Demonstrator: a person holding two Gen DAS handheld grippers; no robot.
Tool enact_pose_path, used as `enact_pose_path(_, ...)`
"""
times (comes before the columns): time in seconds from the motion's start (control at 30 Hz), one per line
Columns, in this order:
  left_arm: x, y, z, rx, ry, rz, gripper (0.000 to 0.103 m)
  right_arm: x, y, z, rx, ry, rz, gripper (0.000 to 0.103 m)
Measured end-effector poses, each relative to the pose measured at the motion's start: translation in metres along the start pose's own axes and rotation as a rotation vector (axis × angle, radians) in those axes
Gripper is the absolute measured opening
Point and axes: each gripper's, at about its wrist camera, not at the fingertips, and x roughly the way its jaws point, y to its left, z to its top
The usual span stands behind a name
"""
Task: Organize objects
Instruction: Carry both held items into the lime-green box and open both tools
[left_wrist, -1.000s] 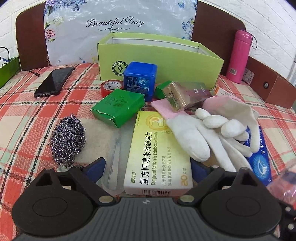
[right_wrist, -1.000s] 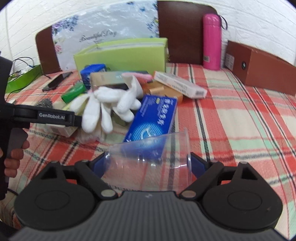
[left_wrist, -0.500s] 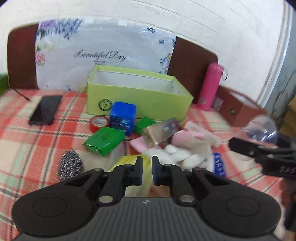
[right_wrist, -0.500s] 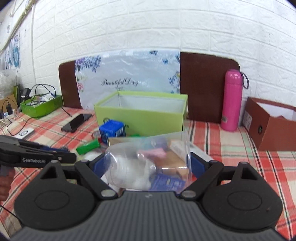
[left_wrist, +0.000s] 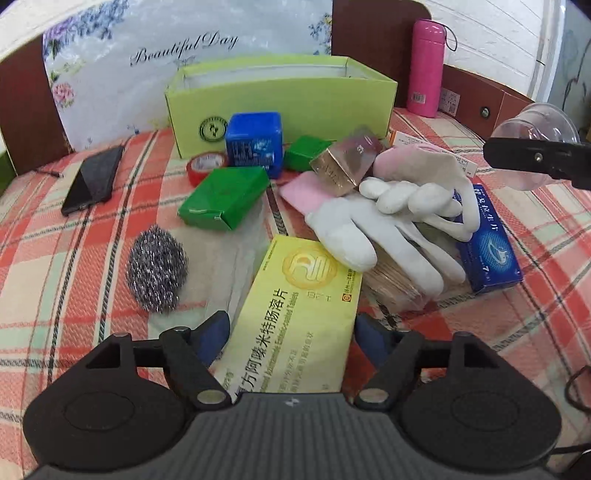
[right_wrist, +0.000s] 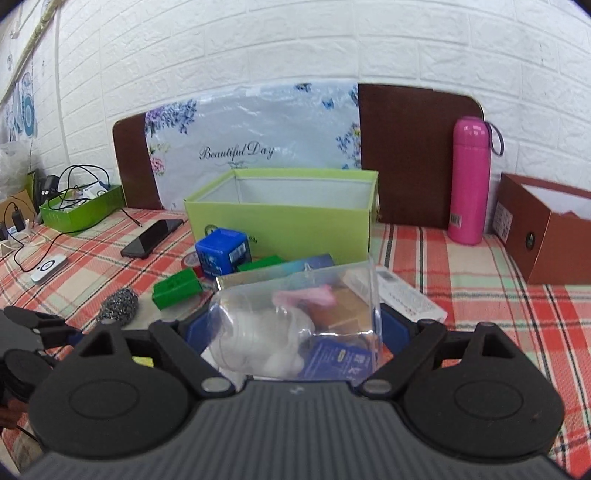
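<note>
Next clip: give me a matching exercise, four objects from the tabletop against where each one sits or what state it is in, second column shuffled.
Column 1
1. clear plastic cup
2. steel wool scrubber
3. pink bottle
4. black phone

Column 2
A. lying flat on the plaid cloth, left of the lime green box
B. standing upright against the back wall, right of the lime green box
C. held off the table between the fingers of the right hand-held gripper
D. resting on the cloth left of the yellow medicine box

Pairs: 1-C, 2-D, 3-B, 4-A
</note>
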Motion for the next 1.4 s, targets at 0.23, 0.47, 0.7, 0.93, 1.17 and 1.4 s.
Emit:
enact_pose_path(0.23, 0.015, -0.011, 0.012, 0.057, -0.043, 0.004, 0.072, 0.004, 0.001, -0.001, 0.007, 0.009, 0.007, 0.09)
enact_pose_path(0.47, 0.006, -0.016, 0.008, 0.057, -0.033, -0.069, 0.071, 0.005, -0.005, -0.003, 0.023, 0.016, -0.004, 0.09)
enact_pose_path(0.7, -0.029, 0.008, 0.045, -0.018, -0.163, -0.1, 0.07, 0.008, 0.0, 0.016, -0.009, -0.04, 0.02, 0.09)
enact_pose_path(0.93, -0.043, 0.031, 0.108, -0.107, -0.326, -0.091, 0.07, 0.03, 0.004, 0.059, -0.062, -0.147, 0.028, 0.09)
enact_pose_path(1.17, -0.007, 0.046, 0.171, -0.24, -0.386, -0.03, 0.07, 0.099, 0.0, 0.093, -0.072, -0.185, -0.042, 0.09)
enact_pose_path(1.4, 0.038, 0.057, 0.209, -0.345, -0.445, 0.075, 0.07, 0.159, -0.019, 0.107, 0.037, -0.155, -0.109, 0.09)
